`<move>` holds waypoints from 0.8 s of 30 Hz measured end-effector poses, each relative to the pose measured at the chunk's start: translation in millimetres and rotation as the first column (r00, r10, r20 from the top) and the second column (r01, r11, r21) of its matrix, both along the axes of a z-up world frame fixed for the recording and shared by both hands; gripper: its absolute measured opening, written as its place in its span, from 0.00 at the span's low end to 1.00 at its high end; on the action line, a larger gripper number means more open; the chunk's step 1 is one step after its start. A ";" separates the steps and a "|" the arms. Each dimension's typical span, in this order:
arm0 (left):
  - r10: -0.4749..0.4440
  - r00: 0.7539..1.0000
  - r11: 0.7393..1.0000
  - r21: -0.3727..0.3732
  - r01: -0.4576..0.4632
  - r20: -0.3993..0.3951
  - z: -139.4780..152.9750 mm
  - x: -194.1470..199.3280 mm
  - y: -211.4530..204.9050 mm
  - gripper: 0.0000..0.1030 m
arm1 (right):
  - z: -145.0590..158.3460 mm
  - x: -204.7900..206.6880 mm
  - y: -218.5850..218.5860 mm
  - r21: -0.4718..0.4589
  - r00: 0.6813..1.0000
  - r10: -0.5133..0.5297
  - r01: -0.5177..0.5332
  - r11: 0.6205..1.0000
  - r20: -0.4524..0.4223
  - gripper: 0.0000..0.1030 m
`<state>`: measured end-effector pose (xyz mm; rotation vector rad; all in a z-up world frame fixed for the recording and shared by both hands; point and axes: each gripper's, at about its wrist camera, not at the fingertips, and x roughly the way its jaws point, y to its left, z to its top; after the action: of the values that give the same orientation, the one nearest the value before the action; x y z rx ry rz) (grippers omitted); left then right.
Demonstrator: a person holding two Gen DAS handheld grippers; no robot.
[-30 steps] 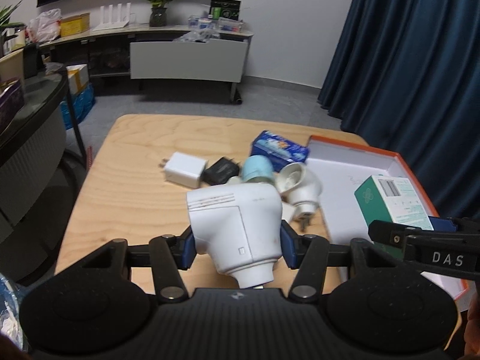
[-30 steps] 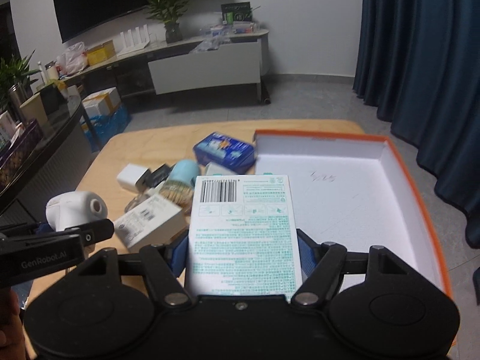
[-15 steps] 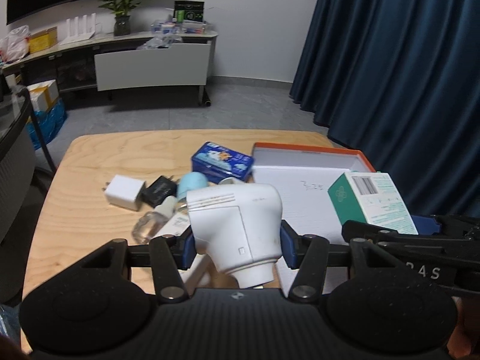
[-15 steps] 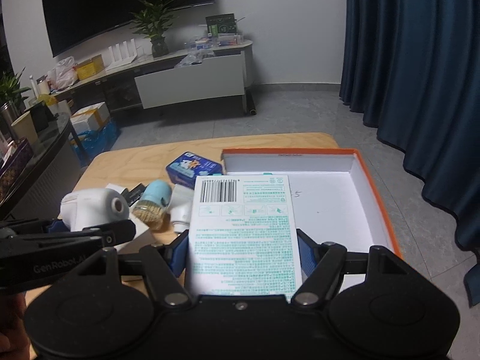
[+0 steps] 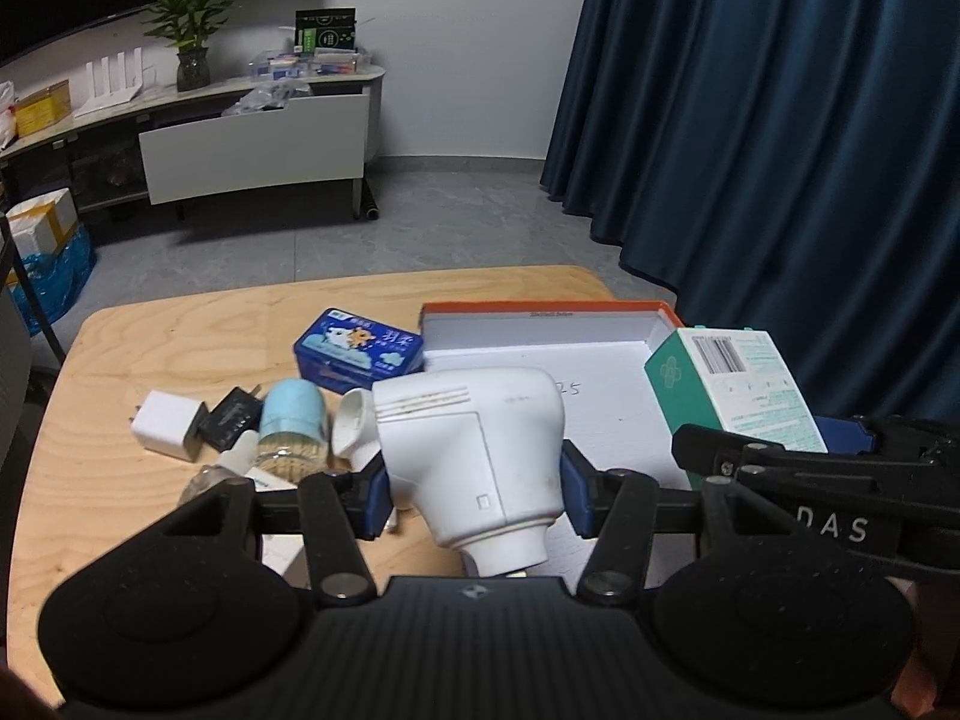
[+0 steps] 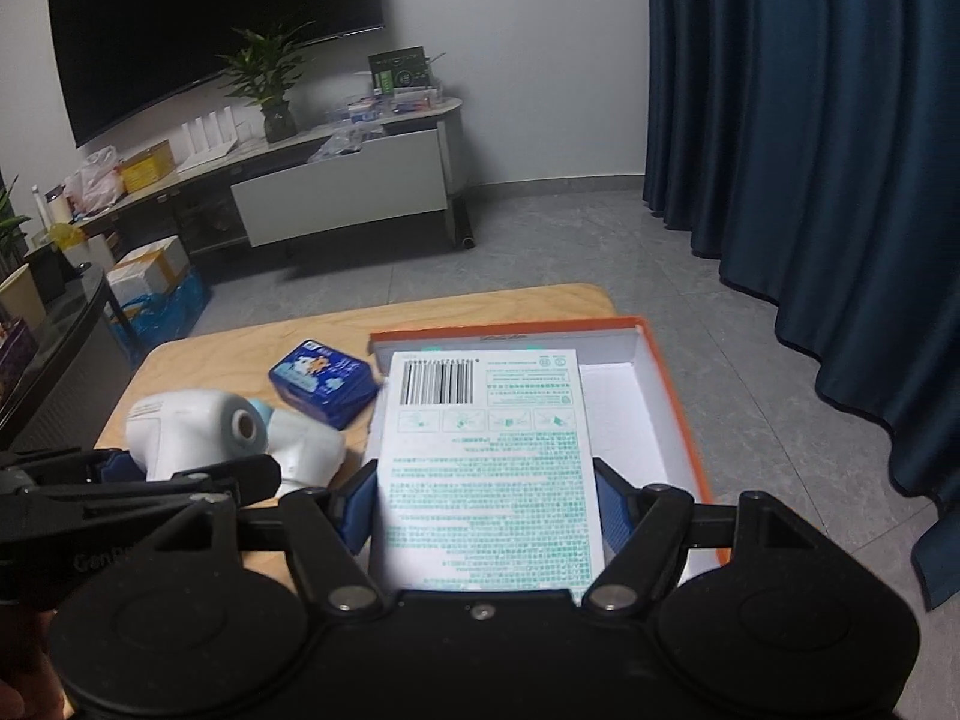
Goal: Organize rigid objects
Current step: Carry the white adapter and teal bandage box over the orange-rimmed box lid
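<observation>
**Both tongs loaded above the bench**

The white device (image 5: 474, 456) sits clamped between the blue pads (image 5: 375, 498) of the left tongs (image 5: 474, 495), closed tight on its body, nozzle end toward the camera. It is held up off the bench (image 5: 150, 348), near the left edge of the orange tray (image 5: 540, 307). The green box (image 6: 489, 456) is gripped the same way by the right tongs (image 6: 483, 510), pads pressed against both long sides, barcode face up, held over the near left part of the tray's white floor (image 6: 624, 414). From the left view the box appears at the tray's right side, above the right tongs' black arm.

On the bench left of the tray lie the other loose things: a blue tin (image 5: 357, 351) just beside the tray's far left corner, a pale blue capped jar (image 5: 294, 426), a white funnel-shaped piece (image 5: 351, 423), a black adapter (image 5: 231, 417) touching a white charger (image 5: 165, 432), and a small clear bottle (image 5: 207, 480) partly hidden by the tongs.

Beyond the bench are a grey floor, dark blue curtains (image 6: 810, 150), and a low cabinet (image 6: 342, 189) with a potted plant (image 6: 267, 84).
</observation>
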<state>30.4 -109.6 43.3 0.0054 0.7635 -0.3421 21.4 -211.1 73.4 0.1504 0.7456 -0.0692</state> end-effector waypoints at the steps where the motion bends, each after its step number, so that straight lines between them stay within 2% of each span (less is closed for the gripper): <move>1: -0.005 1.000 1.000 0.003 0.005 0.002 0.0 0.4 -2.7 0.53 | -0.6 0.8 -2.8 -0.001 1.000 -0.004 0.004 1.000 0.000 0.82; 24: -0.045 0.999 0.998 0.031 0.046 -0.003 -5.1 23.0 -38.7 0.53 | -6.0 30.8 -36.6 -0.019 0.999 -0.032 0.032 0.999 -0.002 0.82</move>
<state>53.5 -148.3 38.1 0.0513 0.7715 -0.3737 52.1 -247.7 67.4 0.1439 0.7449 -0.1068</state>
